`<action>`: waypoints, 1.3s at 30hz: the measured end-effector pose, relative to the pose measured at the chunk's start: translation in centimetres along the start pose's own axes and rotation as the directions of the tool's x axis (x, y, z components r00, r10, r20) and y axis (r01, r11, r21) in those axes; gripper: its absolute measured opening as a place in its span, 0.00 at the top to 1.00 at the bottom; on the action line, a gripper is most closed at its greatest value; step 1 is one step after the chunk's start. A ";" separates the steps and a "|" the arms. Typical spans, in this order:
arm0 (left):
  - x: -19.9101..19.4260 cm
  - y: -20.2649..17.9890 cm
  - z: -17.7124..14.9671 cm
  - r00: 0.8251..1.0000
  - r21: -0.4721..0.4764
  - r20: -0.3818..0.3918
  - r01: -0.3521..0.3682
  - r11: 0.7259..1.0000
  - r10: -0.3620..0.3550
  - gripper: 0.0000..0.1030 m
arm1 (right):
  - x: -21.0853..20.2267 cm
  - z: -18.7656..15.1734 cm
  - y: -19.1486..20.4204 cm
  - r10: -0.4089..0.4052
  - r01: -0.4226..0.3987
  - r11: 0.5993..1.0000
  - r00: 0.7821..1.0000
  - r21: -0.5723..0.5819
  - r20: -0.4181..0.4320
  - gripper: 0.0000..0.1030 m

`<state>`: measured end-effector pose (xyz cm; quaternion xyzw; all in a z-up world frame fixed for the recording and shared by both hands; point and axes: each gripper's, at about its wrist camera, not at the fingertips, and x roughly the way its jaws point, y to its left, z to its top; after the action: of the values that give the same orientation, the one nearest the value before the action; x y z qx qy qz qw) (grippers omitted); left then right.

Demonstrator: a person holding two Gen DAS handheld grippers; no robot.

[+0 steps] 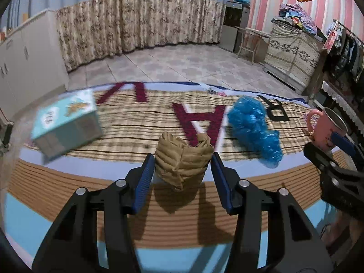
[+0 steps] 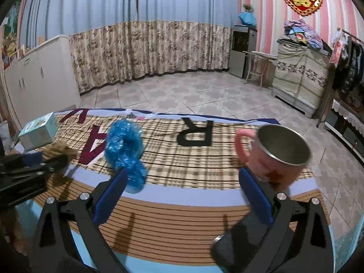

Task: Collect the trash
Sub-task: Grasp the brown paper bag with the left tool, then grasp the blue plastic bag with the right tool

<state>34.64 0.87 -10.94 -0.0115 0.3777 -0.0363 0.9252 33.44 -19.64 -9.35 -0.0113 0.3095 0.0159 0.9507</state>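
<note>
A crumpled brown paper wad [image 1: 182, 159] sits on the striped mat between the blue pads of my left gripper [image 1: 182, 158]; both pads touch its sides. The wad also shows at the left of the right wrist view, brown wad [image 2: 59, 150], with the left gripper [image 2: 34, 166] around it. A crinkled blue plastic wad [image 1: 252, 125] lies to its right. My right gripper [image 2: 183, 173] stands open and wide with nothing between its fingers; the blue plastic wad [image 2: 125, 150] lies just beyond its left finger.
A pink mug [image 2: 277, 157] with a metal inside stands by the right gripper's right finger, seen too as the pink mug [image 1: 325, 127]. A light blue box [image 1: 66, 127] lies at the mat's left. The lettered plaid mat [image 2: 182, 157] covers the low table; tiled floor lies beyond.
</note>
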 end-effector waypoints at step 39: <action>-11.2 4.9 -1.7 0.987 -0.067 0.126 -0.091 0.994 0.099 0.51 | -4.3 -2.5 1.1 0.079 -0.089 0.988 0.993 -0.128 -0.087 0.69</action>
<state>25.81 6.64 -4.60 -0.0241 0.3181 0.0204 0.9475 28.44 -18.71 -8.82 -0.0616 0.3466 0.0758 0.9329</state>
